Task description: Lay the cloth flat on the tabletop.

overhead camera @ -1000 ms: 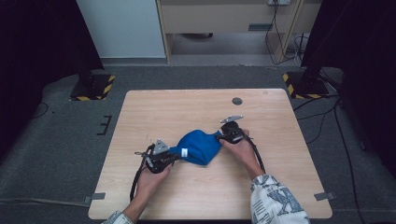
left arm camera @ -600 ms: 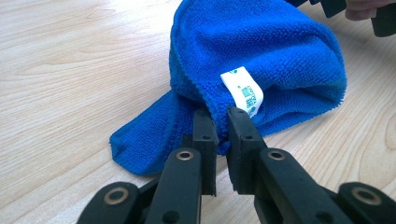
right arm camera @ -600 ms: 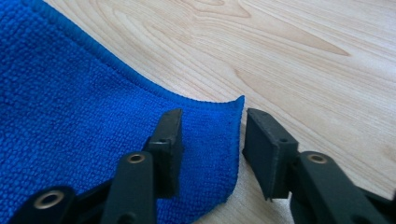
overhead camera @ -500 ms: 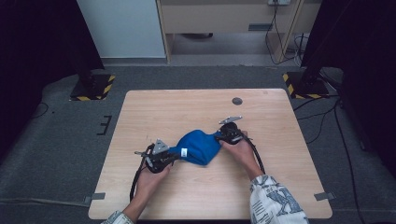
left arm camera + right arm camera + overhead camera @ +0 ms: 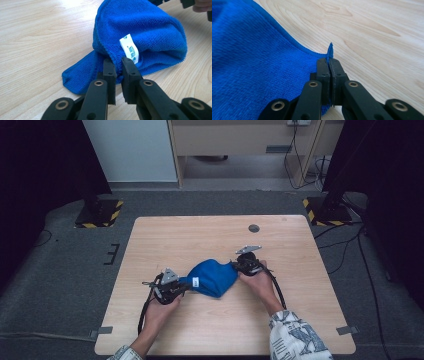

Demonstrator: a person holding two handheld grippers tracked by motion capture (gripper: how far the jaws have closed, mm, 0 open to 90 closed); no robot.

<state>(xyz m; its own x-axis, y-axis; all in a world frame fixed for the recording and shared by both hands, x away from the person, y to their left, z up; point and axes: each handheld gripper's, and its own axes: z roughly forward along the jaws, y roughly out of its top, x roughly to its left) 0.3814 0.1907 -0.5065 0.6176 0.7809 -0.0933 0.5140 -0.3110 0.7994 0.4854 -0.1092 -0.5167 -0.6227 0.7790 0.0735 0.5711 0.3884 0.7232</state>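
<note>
1. Near the middle of the high view, slightly below centre, a blue cloth (image 5: 212,277) is lying bunched on the bench (image 5: 165,235), with a gripper at each end.
2. The left gripper (image 5: 118,66) is clenching a thick folded edge of the cloth just under its white label (image 5: 130,48); the jaws are standing a little apart because of the bulk between them.
3. The right gripper (image 5: 329,62) has just been closing its jaws, and they are now pinching the thin hemmed edge of the cloth, with a small tip of fabric sticking up above them.
4. Judging progress: both grasps appear to be made, so the picking-up stage is looking finished; the cloth is not yet spread or folded flat, so pulling it taut and laying it out seems to be what is remaining.
5. The cloth is looking like soft looped microfibre, deep blue, heaped into a rounded hump with a flatter flap trailing toward the lower left of the left gripper view.
</note>
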